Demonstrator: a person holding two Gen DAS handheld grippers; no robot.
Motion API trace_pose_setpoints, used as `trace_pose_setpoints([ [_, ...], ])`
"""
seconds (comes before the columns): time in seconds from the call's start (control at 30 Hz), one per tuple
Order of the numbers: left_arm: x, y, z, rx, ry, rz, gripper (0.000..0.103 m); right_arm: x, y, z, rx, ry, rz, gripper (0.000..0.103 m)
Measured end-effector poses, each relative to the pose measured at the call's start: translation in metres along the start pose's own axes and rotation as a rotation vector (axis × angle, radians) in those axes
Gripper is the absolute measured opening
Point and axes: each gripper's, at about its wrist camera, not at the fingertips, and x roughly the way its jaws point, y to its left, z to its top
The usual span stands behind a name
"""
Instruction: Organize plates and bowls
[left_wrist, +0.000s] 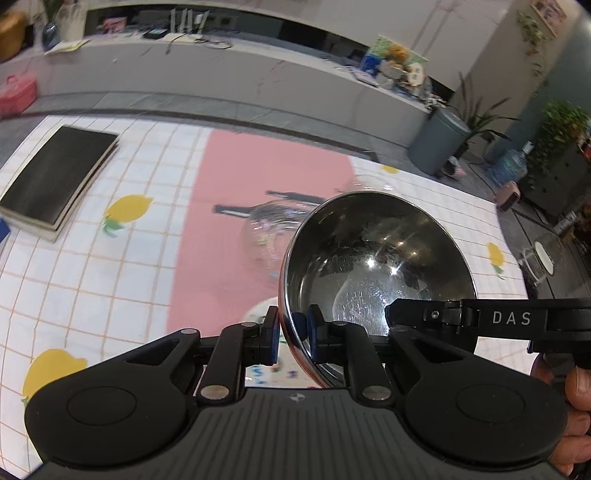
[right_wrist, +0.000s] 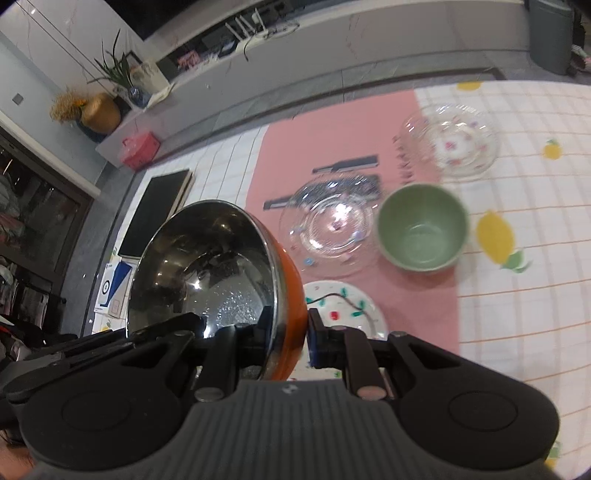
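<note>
green cup (right_wrist: 423, 229) blurred, white plate (right_wrist: 345, 306) perhaps half-hidden

The left wrist view is taken from just behind the left gripper (left_wrist: 291, 334), raised above the table (left_wrist: 110, 280) and angled steeply down toward its far edge. The right wrist view is set likewise behind the right gripper (right_wrist: 288, 338). Both show the steel bowl (left_wrist: 376, 266) close up, the pink mat (right_wrist: 369, 122), the black book (left_wrist: 55, 181) and, seemingly, one glass plate (right_wrist: 328, 229).
</note>
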Motion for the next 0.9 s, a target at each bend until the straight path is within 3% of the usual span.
trace_pose_setpoints([
  [0.47,-0.006,-0.081,-0.026,0.104,-0.007,-0.041,0.018,-0.075,-0.051,-0.028,0.004,-0.063,-0.051,0.017],
  [0.9,0.014,-0.111,-0.057,0.151,0.049,-0.071,0.018,-0.088,-0.093,-0.054,0.025,-0.041,-0.08,0.017],
])
